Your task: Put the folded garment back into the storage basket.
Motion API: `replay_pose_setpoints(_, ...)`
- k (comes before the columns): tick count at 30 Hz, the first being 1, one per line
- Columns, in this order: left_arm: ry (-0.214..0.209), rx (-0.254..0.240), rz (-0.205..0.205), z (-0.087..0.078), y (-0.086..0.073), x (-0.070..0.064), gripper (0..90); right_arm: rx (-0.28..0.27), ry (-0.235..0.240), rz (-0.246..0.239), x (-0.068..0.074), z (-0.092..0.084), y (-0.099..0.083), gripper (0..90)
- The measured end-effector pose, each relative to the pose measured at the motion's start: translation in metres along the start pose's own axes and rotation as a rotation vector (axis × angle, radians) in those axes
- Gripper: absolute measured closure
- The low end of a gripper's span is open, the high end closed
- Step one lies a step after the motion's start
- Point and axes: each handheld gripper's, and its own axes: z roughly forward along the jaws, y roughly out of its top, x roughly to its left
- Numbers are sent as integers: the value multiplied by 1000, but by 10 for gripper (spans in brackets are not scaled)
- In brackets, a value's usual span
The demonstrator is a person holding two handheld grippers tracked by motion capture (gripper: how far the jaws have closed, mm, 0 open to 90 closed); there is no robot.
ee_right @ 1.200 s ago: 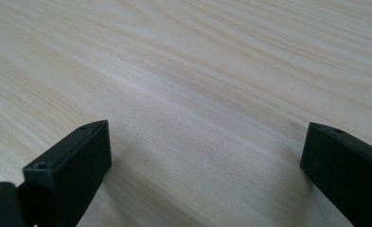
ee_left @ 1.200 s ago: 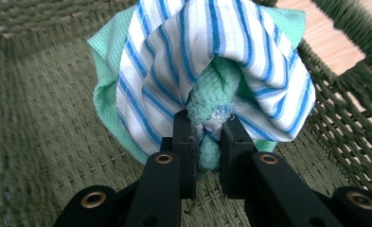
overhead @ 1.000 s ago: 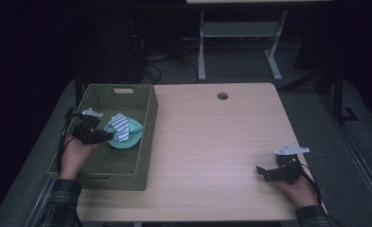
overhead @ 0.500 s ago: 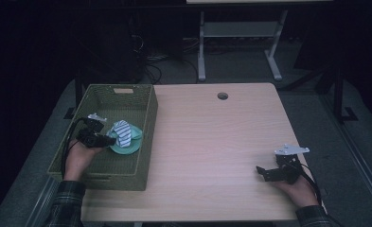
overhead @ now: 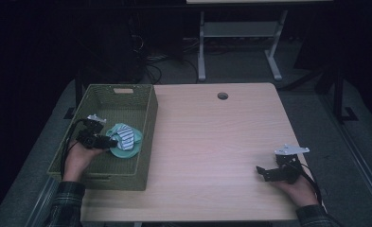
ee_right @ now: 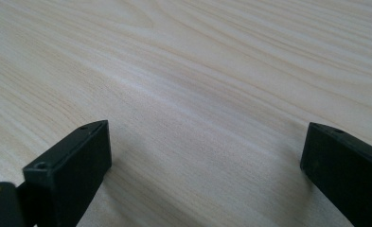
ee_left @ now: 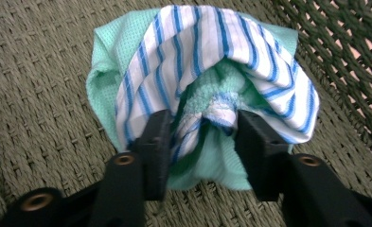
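Left tool point(ee_left: 200, 130) lay low inside basket point(overhead: 146, 113), jaws just opening, cloths point(ee_left: 207, 71) loose between. Right tool point(ee_right: 207, 156), right of basket, gaped empty over bench point(overhead: 212, 142).

In the left gripper view the black jaws cover the near edge of the striped cloth point(ee_left: 212, 52) and green cloth point(ee_left: 221, 165), so contact there is unclear; the basket point(ee_left: 46, 71) wall runs off the frame's right edge
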Motion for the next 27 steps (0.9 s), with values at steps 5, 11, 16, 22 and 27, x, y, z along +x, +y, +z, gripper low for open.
replay_pose_setpoints(5, 3, -18, 3, -8, 1, 0, 395, -1, 0, 0, 0, 0, 0, 23)
replay_pose_setpoints(11, -8, -48, 2, -20, 7, -4, 234, 0, 0, 1, 0, 0, 0, 22)
replay_pose_setpoints(16, -14, -77, -3, -30, 13, -11, 150, -1, 0, 1, 0, 0, 0, 22)
replay_pose_setpoints(22, -35, -96, 16, -39, 21, -22, 136, 0, 0, 1, 0, 0, 0, 23)
replay_pose_setpoints(27, -63, -122, 35, -43, 28, -35, 136, 0, 0, 1, 0, 0, 0, 22)
